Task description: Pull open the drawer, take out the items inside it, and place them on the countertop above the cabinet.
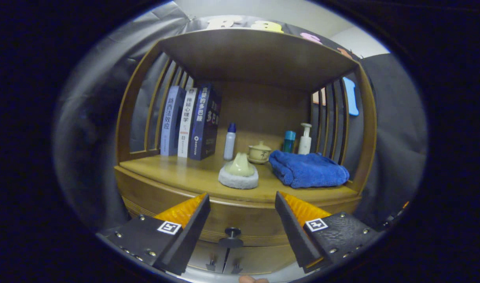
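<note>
drawer (240, 224) shut under wooden countertop (177, 173) (towel (308, 169), books (188, 124) on it), gripper (241, 202) jaws apart

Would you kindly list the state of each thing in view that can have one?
gripper: open, holding nothing, fingers either side of the knob
drawer: closed
drawer knob: untouched, between the fingers
blue towel: folded, lying on the countertop
books: standing upright
lidded cup: lid on
blue-capped bottle: upright, capped
pump bottle: upright
</note>
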A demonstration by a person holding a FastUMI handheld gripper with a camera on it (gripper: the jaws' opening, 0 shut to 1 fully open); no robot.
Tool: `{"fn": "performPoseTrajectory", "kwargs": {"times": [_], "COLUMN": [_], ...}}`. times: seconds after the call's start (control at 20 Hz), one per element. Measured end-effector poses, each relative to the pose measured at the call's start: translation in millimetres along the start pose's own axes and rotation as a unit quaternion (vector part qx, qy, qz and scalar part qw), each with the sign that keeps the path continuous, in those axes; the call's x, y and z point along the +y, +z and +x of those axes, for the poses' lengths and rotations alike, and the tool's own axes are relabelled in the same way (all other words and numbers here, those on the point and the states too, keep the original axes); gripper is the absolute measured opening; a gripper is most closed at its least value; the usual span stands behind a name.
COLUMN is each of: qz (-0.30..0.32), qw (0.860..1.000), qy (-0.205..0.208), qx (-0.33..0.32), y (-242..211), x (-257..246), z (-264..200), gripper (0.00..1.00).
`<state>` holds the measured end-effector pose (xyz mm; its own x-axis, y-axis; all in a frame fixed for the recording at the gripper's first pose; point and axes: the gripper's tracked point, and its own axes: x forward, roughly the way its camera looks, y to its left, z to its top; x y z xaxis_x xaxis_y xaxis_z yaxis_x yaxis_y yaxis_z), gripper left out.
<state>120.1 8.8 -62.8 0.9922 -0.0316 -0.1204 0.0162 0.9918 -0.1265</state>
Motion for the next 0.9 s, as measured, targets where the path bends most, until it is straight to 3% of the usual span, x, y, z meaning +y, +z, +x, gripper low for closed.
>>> {"fn": "performPoseTrajectory", "kwargs": {"times": [0.5, 0.9], "qz": [0.036, 0.017], "qw": [0.996, 0.994], "qy": [-0.043, -0.071], "qx": [-0.066, -0.082], "y": [78.9, 88.9], "x": [-125.0, -209.2], "z": [-58.6, -112.4], "gripper": [0.99, 0.99]}}
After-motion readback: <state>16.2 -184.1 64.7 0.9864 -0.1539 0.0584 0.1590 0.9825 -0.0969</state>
